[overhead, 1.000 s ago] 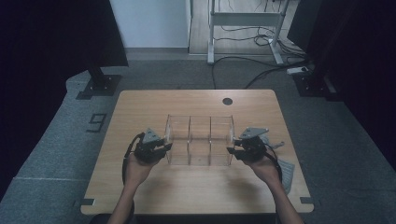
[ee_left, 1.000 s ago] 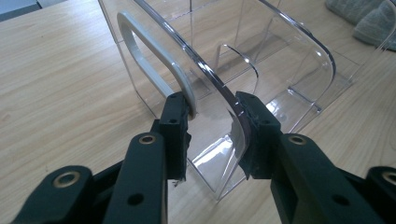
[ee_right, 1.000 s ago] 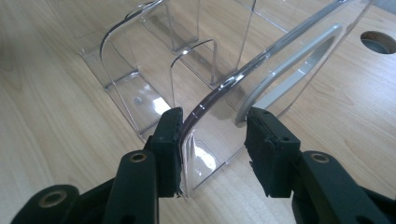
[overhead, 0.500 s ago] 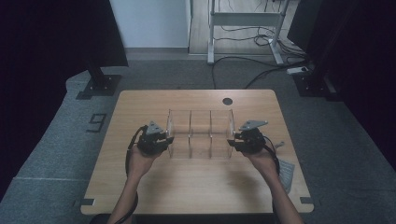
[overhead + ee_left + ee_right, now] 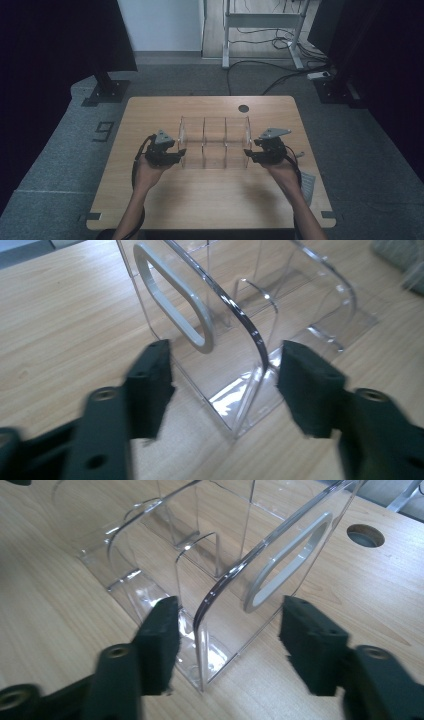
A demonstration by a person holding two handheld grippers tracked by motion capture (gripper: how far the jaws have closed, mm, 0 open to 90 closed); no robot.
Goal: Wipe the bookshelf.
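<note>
Light wooden table (image 5: 150, 200), our left gripper (image 5: 225, 385) and right gripper (image 5: 227, 630) jaws just opened, spread apart, gripping nothing, clear acrylic 3-compartment organiser (image 5: 214, 142) end walls between each pair, untouched.

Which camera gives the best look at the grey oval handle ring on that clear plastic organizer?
The left gripper view: the grey handle ring sits close and sharp on the clear organizer's end wall. The right gripper view shows the matching ring at the other end, more edge-on. In the high view the organizer is small and its rings cannot be made out.
</note>
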